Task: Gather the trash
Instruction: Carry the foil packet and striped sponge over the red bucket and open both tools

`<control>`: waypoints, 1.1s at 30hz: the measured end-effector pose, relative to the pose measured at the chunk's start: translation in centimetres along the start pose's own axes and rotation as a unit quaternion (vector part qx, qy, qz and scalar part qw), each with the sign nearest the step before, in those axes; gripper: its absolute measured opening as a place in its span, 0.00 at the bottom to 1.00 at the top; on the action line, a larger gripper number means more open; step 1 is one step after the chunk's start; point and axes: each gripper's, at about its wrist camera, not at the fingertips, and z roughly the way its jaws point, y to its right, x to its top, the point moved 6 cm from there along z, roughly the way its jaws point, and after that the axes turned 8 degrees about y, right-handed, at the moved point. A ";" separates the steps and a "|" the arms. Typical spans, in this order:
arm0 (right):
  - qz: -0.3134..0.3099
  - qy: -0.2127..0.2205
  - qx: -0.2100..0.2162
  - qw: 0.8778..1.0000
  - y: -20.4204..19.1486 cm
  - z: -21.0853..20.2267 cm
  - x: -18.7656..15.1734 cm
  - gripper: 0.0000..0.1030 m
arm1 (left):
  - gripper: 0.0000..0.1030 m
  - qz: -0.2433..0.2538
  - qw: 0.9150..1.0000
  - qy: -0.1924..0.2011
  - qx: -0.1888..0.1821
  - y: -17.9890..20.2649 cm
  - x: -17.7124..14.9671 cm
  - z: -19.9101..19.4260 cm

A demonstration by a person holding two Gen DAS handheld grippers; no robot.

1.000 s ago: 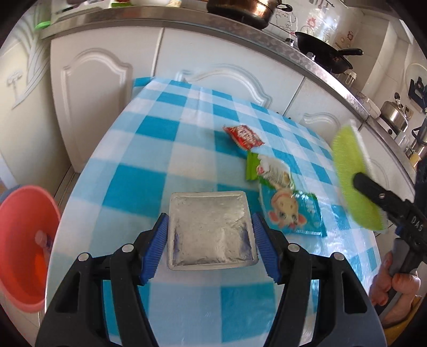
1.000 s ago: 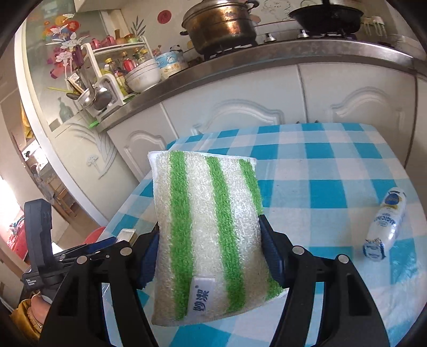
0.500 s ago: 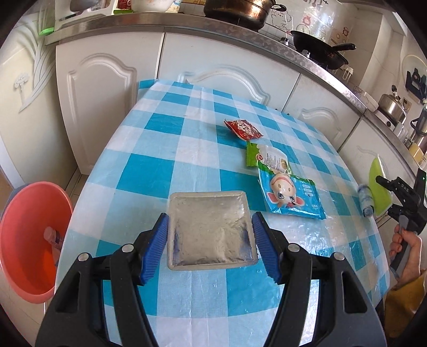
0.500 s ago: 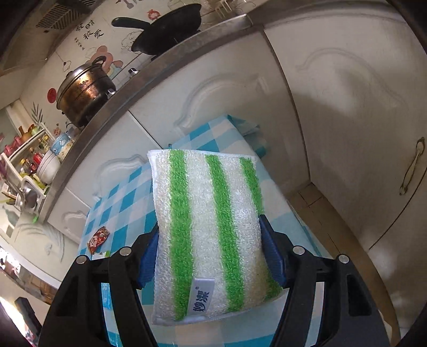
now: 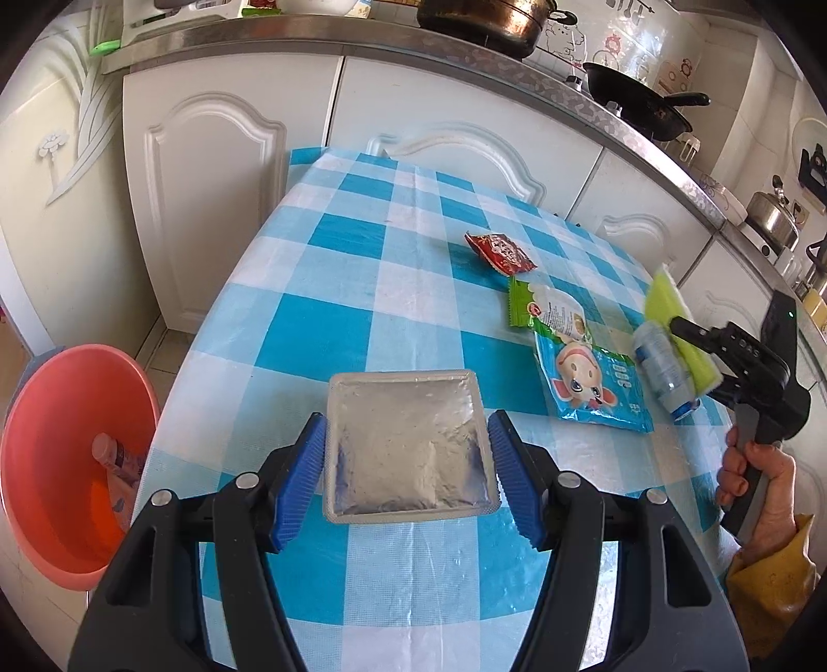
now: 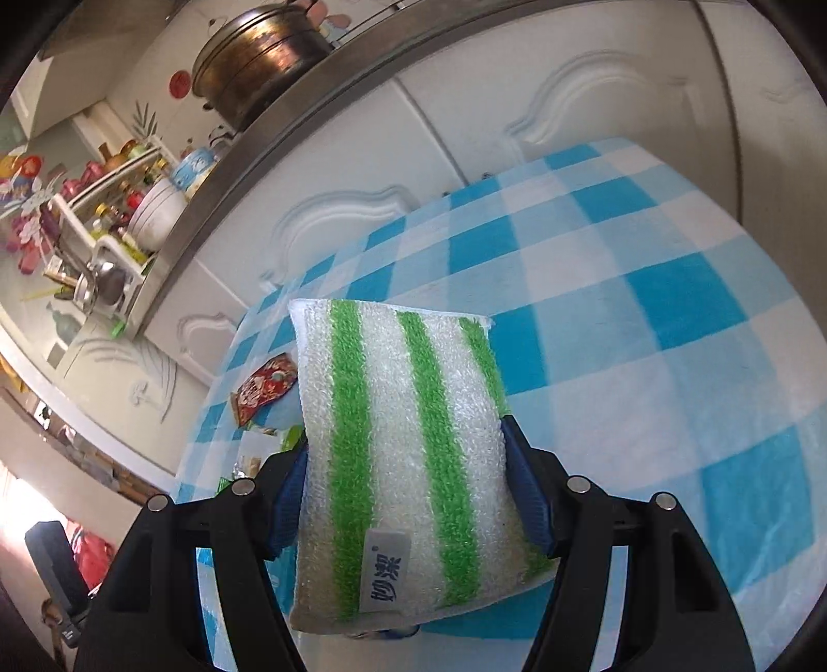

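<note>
My left gripper (image 5: 408, 465) is shut on a square silver foil packet (image 5: 408, 444), held over the near part of the blue-checked table (image 5: 331, 331). My right gripper (image 6: 408, 491) is shut on a green-and-white striped sponge (image 6: 408, 439). In the left wrist view that sponge (image 5: 672, 310) stands on edge at the table's right side, right beside a small white-and-blue bottle (image 5: 664, 369) that lies blurred. A red wrapper (image 5: 499, 252), a green-and-white wrapper (image 5: 550, 310) and a blue cartoon wrapper (image 5: 589, 385) lie in a row on the cloth.
An orange-pink basin (image 5: 46, 517) stands on the floor left of the table with a small bottle (image 5: 116, 455) inside. White cabinets (image 5: 217, 196) and a counter with a pot (image 5: 480, 20) and a pan (image 5: 641, 101) run behind. A hand (image 5: 754, 475) grips the right tool.
The right gripper swung out past the table's right edge with the sponge, then came back down beside the small bottle. The left gripper has kept the foil packet nearly still.
</note>
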 end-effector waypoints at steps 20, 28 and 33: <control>-0.090 -0.025 0.033 0.995 -9.4 2.6 -2.3 0.65 | 0.62 -0.022 1.000 0.016 -0.005 -2.3 0.4 -1.3; -0.090 -0.005 0.024 0.996 -9.5 1.4 -1.5 0.65 | 0.62 -0.029 0.999 0.028 -0.007 -3.2 0.5 -2.5; -0.090 -0.001 0.017 0.996 -9.1 0.8 -1.5 0.65 | 0.62 -0.034 0.999 0.031 -0.006 -3.8 0.4 -2.9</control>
